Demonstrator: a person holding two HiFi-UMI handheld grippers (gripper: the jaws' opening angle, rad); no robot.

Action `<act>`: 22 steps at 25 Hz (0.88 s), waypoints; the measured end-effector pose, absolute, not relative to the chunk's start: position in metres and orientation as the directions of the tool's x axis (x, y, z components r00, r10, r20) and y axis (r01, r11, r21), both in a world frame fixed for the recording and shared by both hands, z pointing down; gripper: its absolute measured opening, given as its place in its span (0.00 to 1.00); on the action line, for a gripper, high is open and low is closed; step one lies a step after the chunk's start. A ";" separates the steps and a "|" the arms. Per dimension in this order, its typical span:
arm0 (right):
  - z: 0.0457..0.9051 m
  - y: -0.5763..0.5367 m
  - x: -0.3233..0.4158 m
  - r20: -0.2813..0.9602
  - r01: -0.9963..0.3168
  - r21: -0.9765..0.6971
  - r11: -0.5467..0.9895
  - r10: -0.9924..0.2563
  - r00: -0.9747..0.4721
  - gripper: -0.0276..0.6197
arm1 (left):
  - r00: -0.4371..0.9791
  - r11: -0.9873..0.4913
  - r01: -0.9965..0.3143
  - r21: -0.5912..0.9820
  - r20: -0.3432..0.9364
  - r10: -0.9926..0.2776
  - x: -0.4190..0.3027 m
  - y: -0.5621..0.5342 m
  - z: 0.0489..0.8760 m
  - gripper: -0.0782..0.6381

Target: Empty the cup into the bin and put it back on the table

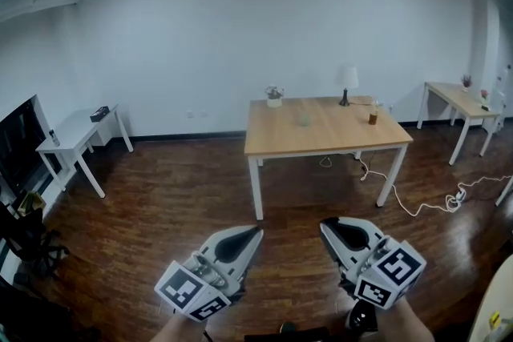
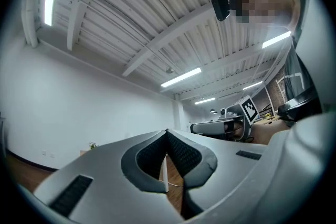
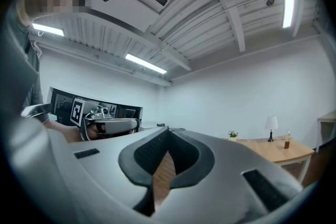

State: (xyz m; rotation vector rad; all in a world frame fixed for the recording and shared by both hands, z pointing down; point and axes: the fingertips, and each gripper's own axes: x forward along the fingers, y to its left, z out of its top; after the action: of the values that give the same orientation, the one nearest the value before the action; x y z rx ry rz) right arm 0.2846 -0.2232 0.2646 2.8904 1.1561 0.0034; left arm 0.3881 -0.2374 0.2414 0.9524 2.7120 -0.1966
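A small pale cup (image 1: 304, 121) stands near the middle of the wooden table (image 1: 321, 142) across the room. No bin shows in any view. Both grippers are held low and close to me, far from the table. In the head view my left gripper (image 1: 257, 231) is shut with nothing in it. My right gripper (image 1: 324, 226) beside it is also shut and empty. In the left gripper view the left gripper (image 2: 167, 131) points up towards the ceiling, tips touching. The right gripper view shows my right gripper (image 3: 168, 129) shut, with the table (image 3: 286, 152) at its far right.
On the table stand a potted plant (image 1: 274, 97), a white lamp (image 1: 346, 84) and a brown bottle (image 1: 373, 117). A white side desk (image 1: 76, 134) is at the left and another desk (image 1: 461, 104) at the right. A white cable (image 1: 425, 204) trails over the dark wooden floor.
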 end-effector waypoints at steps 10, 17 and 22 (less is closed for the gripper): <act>0.261 -0.085 0.275 -0.037 0.692 -0.012 -0.721 0.692 0.721 0.05 | -0.728 0.755 0.655 -0.030 -0.293 0.620 0.390 -0.099 0.230 0.10; 0.269 -0.008 0.282 -0.018 0.708 -0.037 -0.705 0.709 0.705 0.05 | -0.741 0.768 0.640 -0.021 -0.279 0.610 0.394 -0.020 0.232 0.10; 0.278 0.053 0.297 -0.010 0.736 -0.037 -0.676 0.736 0.677 0.05 | -0.756 0.787 0.617 -0.006 -0.282 0.590 0.408 0.048 0.243 0.10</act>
State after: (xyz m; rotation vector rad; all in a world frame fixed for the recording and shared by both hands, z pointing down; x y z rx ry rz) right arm 0.2971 0.0535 0.2781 2.9040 1.2749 -0.0378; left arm 0.4083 0.0478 0.2426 0.9349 2.7131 -0.1430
